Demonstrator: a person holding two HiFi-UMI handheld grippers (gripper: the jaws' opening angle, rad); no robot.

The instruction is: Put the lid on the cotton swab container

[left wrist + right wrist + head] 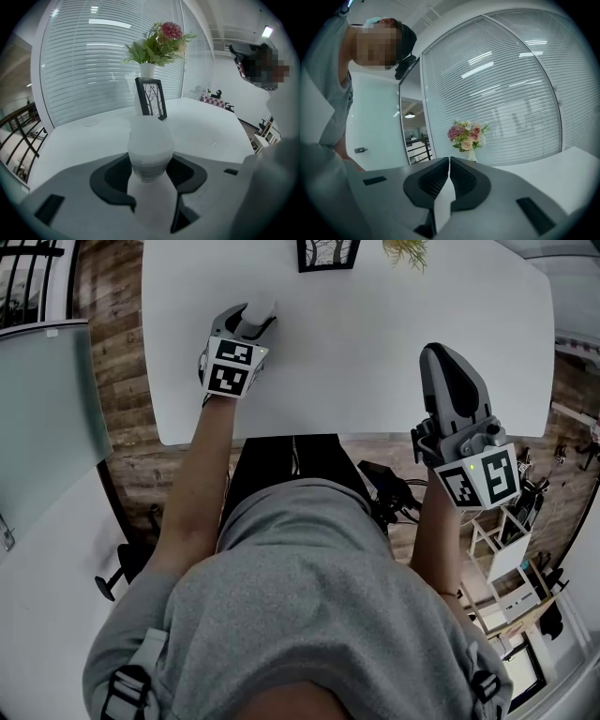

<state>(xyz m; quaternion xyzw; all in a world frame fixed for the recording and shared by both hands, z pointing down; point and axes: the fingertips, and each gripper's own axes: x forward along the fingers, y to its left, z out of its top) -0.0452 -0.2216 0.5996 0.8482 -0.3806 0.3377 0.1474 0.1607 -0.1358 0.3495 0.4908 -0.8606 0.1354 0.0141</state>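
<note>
A small frosted white cotton swab container [150, 145] stands on the white table [375, 324], with what looks like its lid on top. My left gripper [151, 164] has a jaw on each side of it, and the pads lie against its sides. In the head view the container [265, 309] is a pale shape at the tips of the left gripper [259, 322], far left on the table. My right gripper [441, 360] hovers over the table's near right edge. Seen in its own view, the right gripper [449, 161] is shut with nothing in it.
A black picture frame [151, 97] and a white vase of flowers [154, 42] stand at the table's far edge, beyond the container. The table's near edge [281, 437] runs just in front of my body. A glass wall with blinds [511, 93] closes the far side.
</note>
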